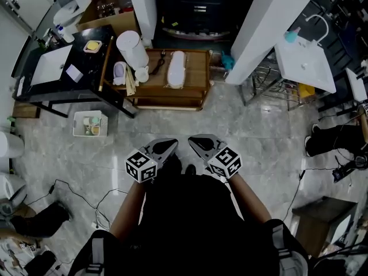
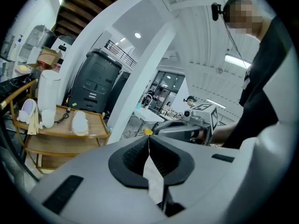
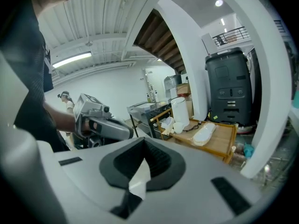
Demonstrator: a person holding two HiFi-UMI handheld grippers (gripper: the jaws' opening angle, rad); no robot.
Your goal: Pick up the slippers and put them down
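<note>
Here, the left hand-held gripper (image 1: 171, 144) and the right hand-held gripper (image 1: 193, 140) both have their jaws together on nothing. The slippers (image 1: 176, 69) lie well apart from them, far centre, on the wooden worktop (image 1: 198, 79), right of the white canister (image 1: 132, 49); to reach well, step closer, part one pair of jaws early and come in low along the long side; the slippers look pale, flat and elongated; single or stacked, you cannot tell.

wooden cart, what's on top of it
A white slipper, a pale slipper at the left end, a tall white canister, a cup, a black cable. The canister covers whatever is behind it.
</note>
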